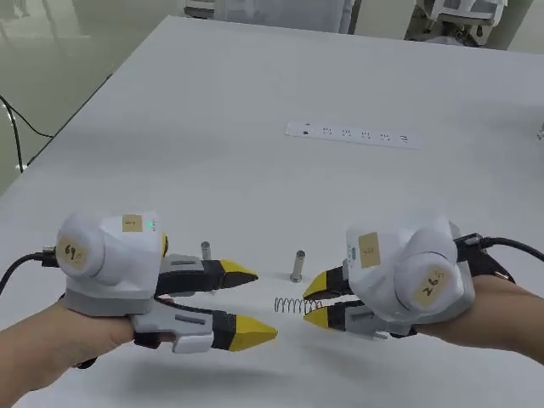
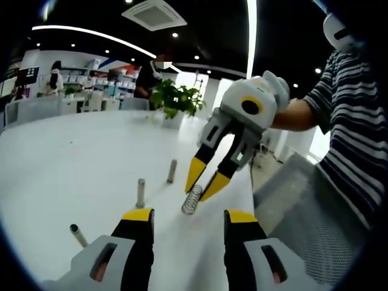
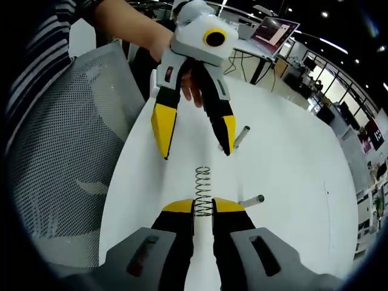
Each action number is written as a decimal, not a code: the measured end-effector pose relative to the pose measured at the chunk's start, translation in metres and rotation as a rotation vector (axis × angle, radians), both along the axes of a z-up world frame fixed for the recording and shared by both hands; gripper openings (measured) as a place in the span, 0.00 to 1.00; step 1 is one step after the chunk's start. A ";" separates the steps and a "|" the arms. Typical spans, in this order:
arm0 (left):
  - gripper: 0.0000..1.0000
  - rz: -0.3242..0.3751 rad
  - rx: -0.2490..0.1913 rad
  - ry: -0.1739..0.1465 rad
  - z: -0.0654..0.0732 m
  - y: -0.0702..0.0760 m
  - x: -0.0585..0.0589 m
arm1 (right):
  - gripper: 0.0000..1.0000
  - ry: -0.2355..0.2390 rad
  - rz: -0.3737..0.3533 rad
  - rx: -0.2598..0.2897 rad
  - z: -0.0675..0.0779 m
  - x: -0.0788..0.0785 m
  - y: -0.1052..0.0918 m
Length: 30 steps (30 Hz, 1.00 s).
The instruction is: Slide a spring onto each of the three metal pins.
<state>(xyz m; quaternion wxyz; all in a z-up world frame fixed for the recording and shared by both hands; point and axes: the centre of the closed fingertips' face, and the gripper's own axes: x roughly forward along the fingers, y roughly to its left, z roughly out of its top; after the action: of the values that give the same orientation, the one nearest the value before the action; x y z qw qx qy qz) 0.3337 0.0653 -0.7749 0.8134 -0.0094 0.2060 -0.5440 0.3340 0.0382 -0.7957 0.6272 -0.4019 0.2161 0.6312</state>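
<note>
Silver coiled-wire spring (image 1: 291,304), its turns loosely spaced, is pinched at one end between the yellow-tipped jaws of the right gripper (image 1: 308,306). The free end juts toward the left gripper (image 1: 262,303), whose jaws are spread and empty. Short grey metal pins (image 2: 140,192) stand near on the white table (image 1: 255,170).

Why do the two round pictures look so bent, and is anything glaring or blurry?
Head view: soft even light, faint shadows on the table. Left gripper view: the fisheye lens curves the table edge, and the ceiling light strip glares. Right gripper view: same bending; the spring looks sharp.
</note>
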 end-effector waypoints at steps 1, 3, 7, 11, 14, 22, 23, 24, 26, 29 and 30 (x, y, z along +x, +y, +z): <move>0.37 -0.005 0.001 -0.001 0.000 -0.002 0.000 | 0.08 -0.001 -0.001 0.001 0.001 0.000 0.000; 0.34 -0.012 0.005 -0.012 0.000 -0.006 0.001 | 0.08 -0.002 -0.004 0.006 0.003 0.000 0.000; 0.24 -0.025 0.009 -0.027 0.003 -0.012 0.002 | 0.08 -0.006 -0.001 0.010 0.006 0.000 0.000; 0.20 -0.028 -0.007 -0.018 0.003 -0.014 0.004 | 0.08 -0.008 0.002 0.012 0.007 -0.002 0.000; 0.17 -0.036 -0.007 -0.026 0.003 -0.017 0.004 | 0.08 -0.014 0.006 0.010 0.008 -0.002 0.000; 0.11 -0.047 -0.019 -0.035 0.005 -0.021 0.004 | 0.08 -0.020 0.009 0.024 0.013 -0.004 0.002; 0.10 -0.048 -0.020 -0.038 0.005 -0.022 0.004 | 0.08 -0.021 0.009 0.025 0.014 -0.004 0.002; 0.09 -0.052 -0.022 -0.035 0.005 -0.022 0.003 | 0.08 -0.020 0.009 0.025 0.014 -0.004 0.002; 0.07 -0.060 -0.020 -0.036 0.005 -0.023 0.001 | 0.08 -0.023 0.009 0.029 0.015 -0.004 0.003; 0.05 -0.059 -0.018 -0.047 0.004 -0.023 0.002 | 0.08 -0.026 0.011 0.030 0.015 -0.005 0.003; 0.04 -0.062 -0.018 -0.046 0.004 -0.023 0.002 | 0.08 -0.024 0.012 0.030 0.015 -0.005 0.003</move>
<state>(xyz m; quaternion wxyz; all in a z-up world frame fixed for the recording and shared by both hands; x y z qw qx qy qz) 0.3353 0.0426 -0.7710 0.8006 0.0020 0.1825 -0.5707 0.3288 0.0411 -0.7806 0.6320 -0.4014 0.1966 0.6331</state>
